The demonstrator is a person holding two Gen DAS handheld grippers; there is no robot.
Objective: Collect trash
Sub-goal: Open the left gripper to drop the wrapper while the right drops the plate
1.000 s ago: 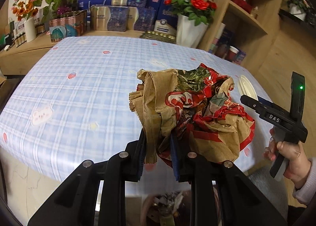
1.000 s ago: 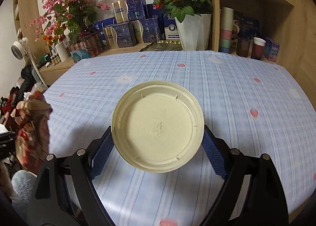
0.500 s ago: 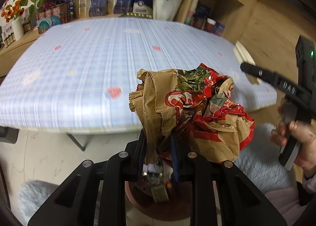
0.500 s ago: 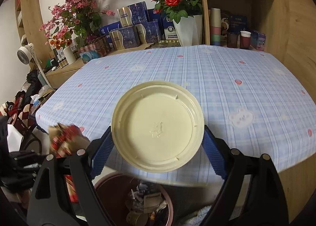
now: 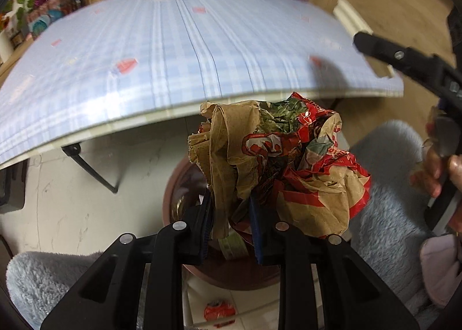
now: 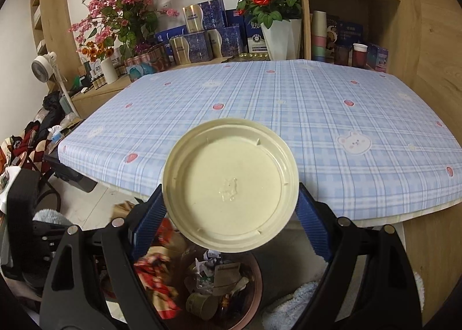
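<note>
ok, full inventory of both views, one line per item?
crumpled paper bag: 1, brown and red, clamped in left hand-held gripper above the bin
round lid: 1, cream, clamped in right hand-held gripper
trash bin: 1, brown, on floor by table edge, holds trash
table: 1, blue check cloth
flower pots: 2, red roses, pink blossom, behind table
boxes: several, blue, behind table
left hand-held gripper: shut on bag
right hand-held gripper: shut on lid
</note>
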